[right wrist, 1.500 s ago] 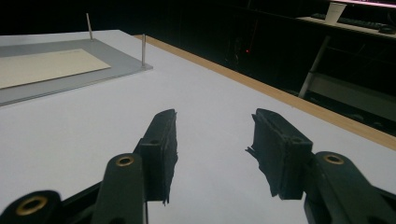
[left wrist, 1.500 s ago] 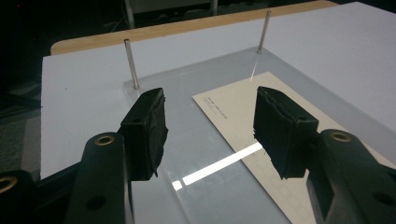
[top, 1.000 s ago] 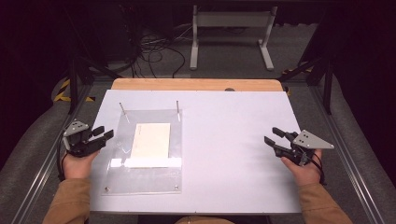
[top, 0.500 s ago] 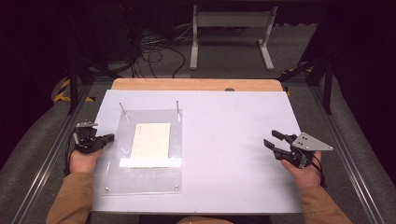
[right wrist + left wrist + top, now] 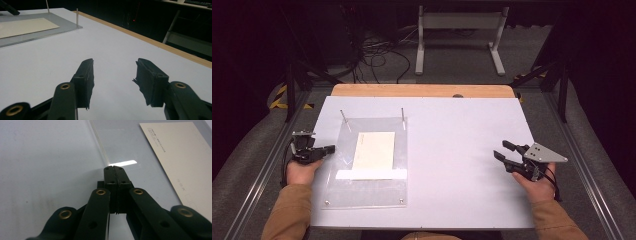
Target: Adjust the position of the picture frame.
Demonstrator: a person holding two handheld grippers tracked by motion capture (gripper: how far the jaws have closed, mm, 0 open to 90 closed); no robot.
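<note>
Both left gripper jaws meet empty at the clear plate's edge; right gripper spread.

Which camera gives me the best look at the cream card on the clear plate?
The left gripper view: the card lies close, its print visible. The high view shows the whole card, small. The right gripper view catches it far off, at a flat angle.

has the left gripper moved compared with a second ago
Yes: the left gripper came down and closer to the person, alongside the clear plate's left edge, and shut.
</note>
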